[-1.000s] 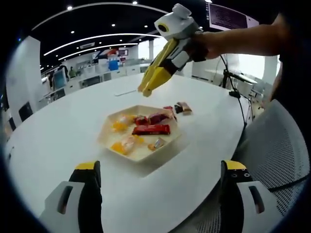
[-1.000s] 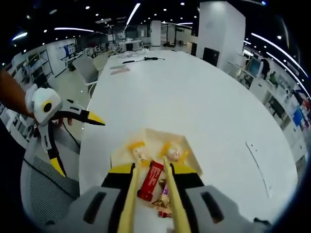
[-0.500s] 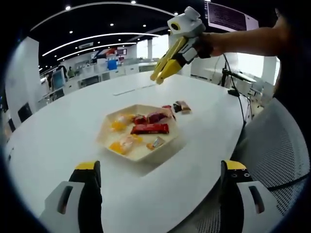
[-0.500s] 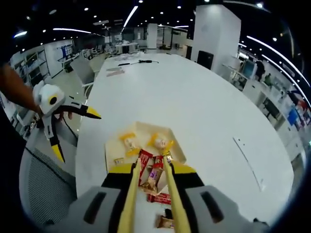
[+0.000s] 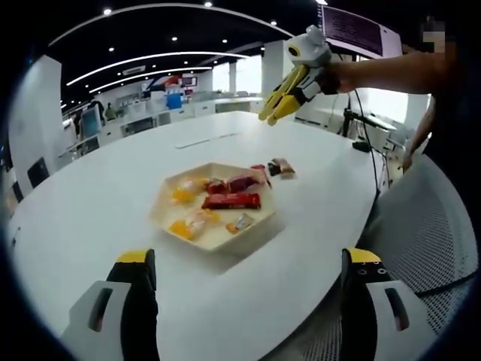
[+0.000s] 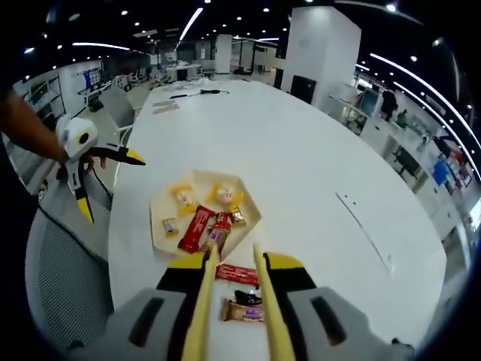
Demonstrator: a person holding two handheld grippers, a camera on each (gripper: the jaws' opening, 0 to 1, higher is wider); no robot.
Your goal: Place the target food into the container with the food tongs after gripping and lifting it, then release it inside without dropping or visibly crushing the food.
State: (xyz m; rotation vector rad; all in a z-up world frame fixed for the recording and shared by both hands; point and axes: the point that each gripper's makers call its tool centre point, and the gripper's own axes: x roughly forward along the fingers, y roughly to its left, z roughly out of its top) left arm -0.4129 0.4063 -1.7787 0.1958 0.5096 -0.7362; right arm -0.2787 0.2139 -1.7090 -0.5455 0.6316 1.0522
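Nearest us in the right gripper view, the right gripper [image 6: 235, 250] is clamped on the food tongs [image 6: 198, 316], whose two yellow arms stand a little apart with nothing between them. Just past the tips, at 12 o'clock, three wrapped snacks lie on the table [image 6: 323, 165] outside the container: a red packet [image 6: 239, 272], a dark one [image 6: 246, 296] and a brown one [image 6: 244, 311].

Further out, at 11 o'clock, sits the hexagonal tray [image 6: 155, 226]. We count six pieces in it: two yellow, one long red bar [image 6: 197, 229], one reddish piece and two small ones. The red bar, which a second ago lay between the tong arms low over the tray, now lies inside, looking whole.

The right gripper has since lifted up and back. We judge that release done cleanly, with three pieces perhaps left to move.

At 9 o'clock, beyond the table's edge, the left gripper [image 6: 105, 180] hangs with jaws spread wide and empty.
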